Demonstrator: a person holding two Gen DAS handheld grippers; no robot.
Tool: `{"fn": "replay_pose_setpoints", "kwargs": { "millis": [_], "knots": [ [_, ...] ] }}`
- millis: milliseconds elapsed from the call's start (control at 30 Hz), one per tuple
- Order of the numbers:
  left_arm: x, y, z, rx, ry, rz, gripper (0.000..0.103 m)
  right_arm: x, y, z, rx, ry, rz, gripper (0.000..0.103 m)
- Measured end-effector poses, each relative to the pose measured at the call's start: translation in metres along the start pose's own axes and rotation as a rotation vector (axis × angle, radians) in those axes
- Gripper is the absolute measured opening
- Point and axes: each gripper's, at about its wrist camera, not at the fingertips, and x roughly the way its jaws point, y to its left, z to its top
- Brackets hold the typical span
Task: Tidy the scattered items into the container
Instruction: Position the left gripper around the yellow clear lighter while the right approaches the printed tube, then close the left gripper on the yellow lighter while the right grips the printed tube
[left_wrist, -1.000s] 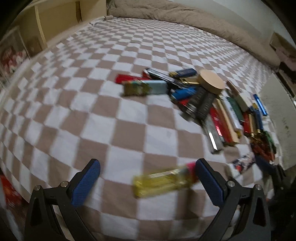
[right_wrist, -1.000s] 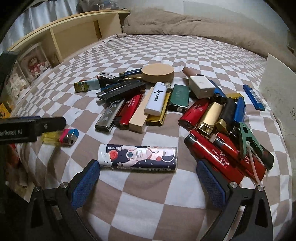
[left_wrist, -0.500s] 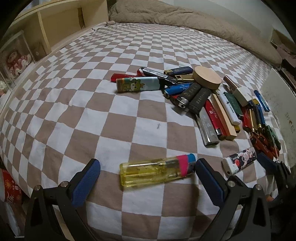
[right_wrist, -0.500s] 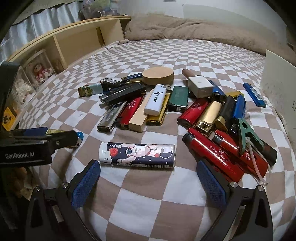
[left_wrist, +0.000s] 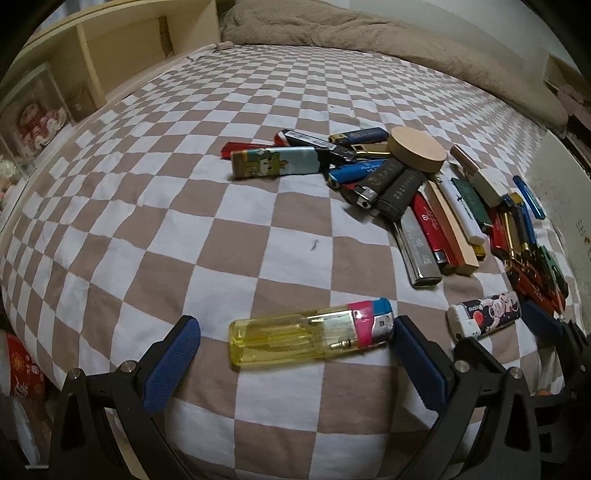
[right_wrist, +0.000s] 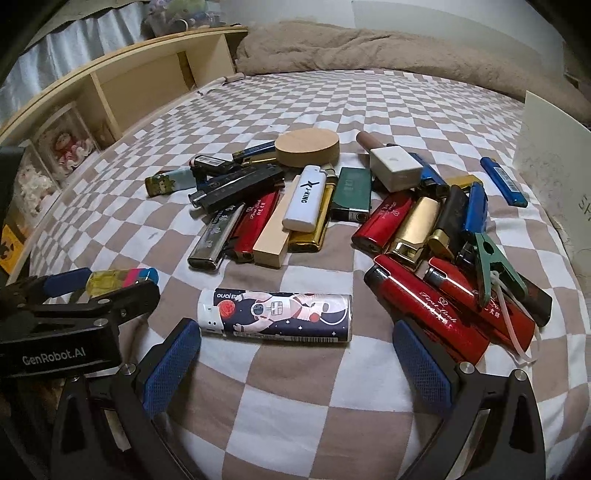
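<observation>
On the bed: a brown-and-white checked cover (left_wrist: 192, 221) carries everything; a beige blanket (right_wrist: 369, 48) is bunched along the far end.
Left tongs (left_wrist: 295, 341): spread wide, low over the near edge of the bed, holding nothing; the 2 blue pads (left_wrist: 173, 354) stand either side of the yellow lighter.
Yellow lighter (left_wrist: 310, 334): see-through body, pink and blue head, lying flat and crosswise between the left tongs' fingers; its head end is just beside the right-hand pad, and whether they touch I cannot tell.
Right tongs (right_wrist: 295, 354): also wide open and empty, with the astronaut lighter lying across the gap just ahead of the fingertips.
Astronaut lighter (right_wrist: 275, 315): white cap, dark blue printed body, flat on the cover, apart from the heap.
Heap of lighters (right_wrist: 332, 206): red, gold, blue, black, silver and green ones piled together in the middle of the bed, many overlapping.
White lighter (right_wrist: 304, 197): resting on top of a gold one and a pale wooden block (right_wrist: 271, 236).
Round wooden lid (right_wrist: 307, 147): at the far side of the heap, lying over a few lighters.
Green clip (right_wrist: 489, 264): on the red lighters at the right of the heap.
Cartoon lighter (left_wrist: 275, 162): at the left edge of the heap.
White box wall (right_wrist: 554, 155): upright at the right side of the bed, near the heap.
Wooden shelf (right_wrist: 122, 85): runs along the left side of the bed.
</observation>
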Motion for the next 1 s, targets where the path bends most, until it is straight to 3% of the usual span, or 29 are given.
{"fn": "replay_pose_setpoints", "kwargs": {
  "millis": [400,600,800,833,900,1000],
  "knots": [
    [-0.005,0.011,-0.003,-0.010,0.001,-0.028,0.095,-0.004,-0.006,0.003,0.034,0.016,0.037,0.103],
    [-0.005,0.008,-0.005,0.023,-0.007,0.006,0.093,0.001,0.000,0.008,0.031,0.035,-0.002,0.103],
    [-0.003,0.015,-0.005,-0.007,-0.013,0.030,0.094,0.008,0.007,0.011,0.019,0.050,-0.054,0.103],
    [-0.003,0.016,-0.005,-0.010,-0.013,0.030,0.095,0.008,0.008,0.011,0.015,0.049,-0.059,0.101],
    [-0.003,0.016,-0.005,-0.014,-0.014,0.035,0.096,0.005,0.008,0.009,-0.013,0.029,-0.086,0.084],
    [-0.002,0.017,-0.005,-0.023,-0.012,0.046,0.101,0.001,0.004,0.006,-0.035,0.029,-0.064,0.083]
  ]
}}
